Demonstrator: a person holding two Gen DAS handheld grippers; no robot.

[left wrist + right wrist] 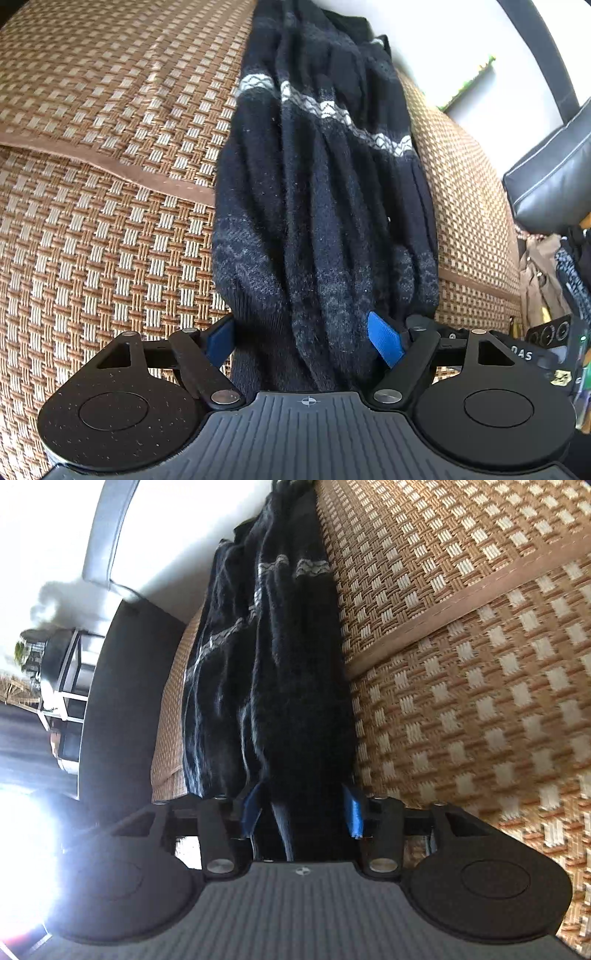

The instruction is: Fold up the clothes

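Observation:
A dark navy knit sweater [317, 192] with pale zigzag bands is bunched lengthwise and stretched over a woven rattan mat [103, 206]. My left gripper [303, 343] is shut on one end of it, and thick fabric fills the gap between the blue pads [384, 339]. In the right wrist view the same sweater [280, 672] runs away from the camera. Its other end is pinched in my right gripper [301, 812], between the blue pads [352, 810]. The fabric hides the inner faces of both pad pairs.
The mat covers a sofa seat with a brown cloth seam [110, 162] across it. A black leather cushion [554, 177] and a pile of clothes [554, 280] lie to the right. A dark sofa arm [122, 701] and a glass side table [62, 672] stand at the left, with strong glare below.

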